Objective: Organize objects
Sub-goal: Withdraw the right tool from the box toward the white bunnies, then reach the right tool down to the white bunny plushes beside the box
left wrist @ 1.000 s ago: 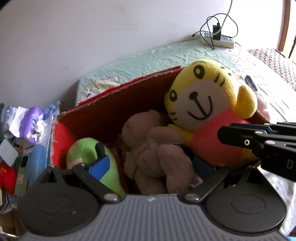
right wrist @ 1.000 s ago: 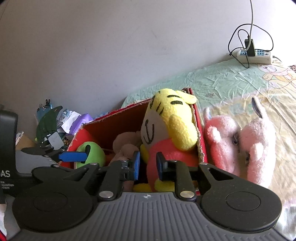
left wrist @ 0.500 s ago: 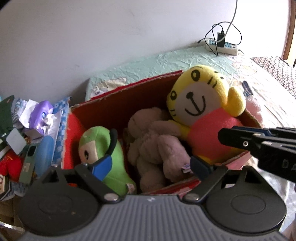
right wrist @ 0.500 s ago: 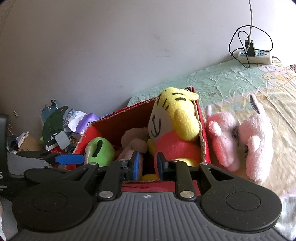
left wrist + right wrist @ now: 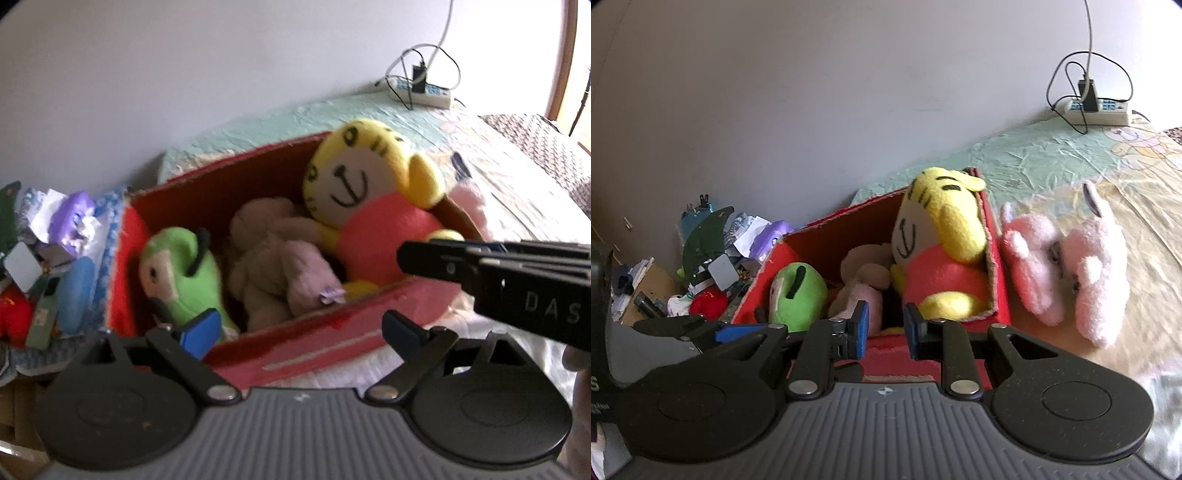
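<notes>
**Box nearly packed; the pink plush outside comes next**

At the far left, a heap of papers and small clutter (image 5: 713, 266) lies beside the open red cardboard box (image 5: 995, 266) and is best left alone for now. Inside the box, from left to right, sit a green soft toy with a pale face (image 5: 181, 273), a beige plush animal (image 5: 273, 258) and a yellow tiger plush in a red shirt (image 5: 373, 218), the last leaning against the right wall.

The left gripper (image 5: 303, 332) hangs at the box's near wall; its jaws have just been opening and stand wide with no toy pressed between them. The right gripper (image 5: 884, 328) has its blue pads drawn close with a narrow gap, empty.

Just right of the box, on the patterned sheet (image 5: 1034, 155), lies a fluffy pink plush toy (image 5: 1067, 266), the one toy not yet boxed. Judging by this, the sensible step is for the right gripper to widen before reaching, take the plush by its thick middle and not an ear, then lower it into the space over the beige animal without tipping the tiger.
</notes>
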Available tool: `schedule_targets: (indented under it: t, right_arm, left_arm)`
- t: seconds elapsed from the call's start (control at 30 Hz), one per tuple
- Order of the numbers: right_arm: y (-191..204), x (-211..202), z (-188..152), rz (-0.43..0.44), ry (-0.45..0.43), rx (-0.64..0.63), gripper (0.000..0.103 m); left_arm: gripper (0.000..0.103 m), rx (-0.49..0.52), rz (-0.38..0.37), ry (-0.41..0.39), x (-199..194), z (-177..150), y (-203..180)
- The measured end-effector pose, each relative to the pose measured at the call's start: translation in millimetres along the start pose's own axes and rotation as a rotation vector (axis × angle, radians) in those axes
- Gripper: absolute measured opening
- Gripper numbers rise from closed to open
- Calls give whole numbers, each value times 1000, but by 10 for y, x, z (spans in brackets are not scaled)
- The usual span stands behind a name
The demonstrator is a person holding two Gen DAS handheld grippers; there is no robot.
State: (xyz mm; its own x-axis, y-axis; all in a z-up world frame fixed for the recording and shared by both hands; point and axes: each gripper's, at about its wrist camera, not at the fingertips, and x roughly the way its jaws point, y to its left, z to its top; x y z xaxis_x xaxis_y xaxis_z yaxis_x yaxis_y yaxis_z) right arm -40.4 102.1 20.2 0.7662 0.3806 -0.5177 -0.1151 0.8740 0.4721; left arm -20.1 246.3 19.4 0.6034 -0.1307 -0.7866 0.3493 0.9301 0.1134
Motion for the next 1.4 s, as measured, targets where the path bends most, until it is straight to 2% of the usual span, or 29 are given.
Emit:
schedule_targets:
  t: [0.13, 0.5, 0.77, 0.93, 1.17, 1.3, 1.4]
  right_arm:
    - [-69, -75, -27, -21, 0, 11, 23]
    - [-338, -200, -133, -101, 12, 67, 24]
    - [-647, -147, -134, -113, 43, 125, 24]
    - [-882, -116, -20, -102, 63, 122, 24]
    - [-1137, 31, 267, -43, 78, 49, 24]
    - [-1265, 208, 422, 10, 102, 11, 24]
    - [-1420, 329, 478, 35, 158, 24, 24]
  left_arm:
    - [96, 36, 0, -9, 2, -46, -143]
    - [96, 65, -75, -53, -50, -25, -416]
    - [95, 110, -118, -55, -44, -52, -684]
    - [94, 121, -132, -69, -65, -51, -874]
    - [94, 54, -180, -60, -38, 44, -1082]
    - [94, 21, -172, -46, -12, 87, -1239]
    - [94, -11, -160, -34, 19, 130, -1335]
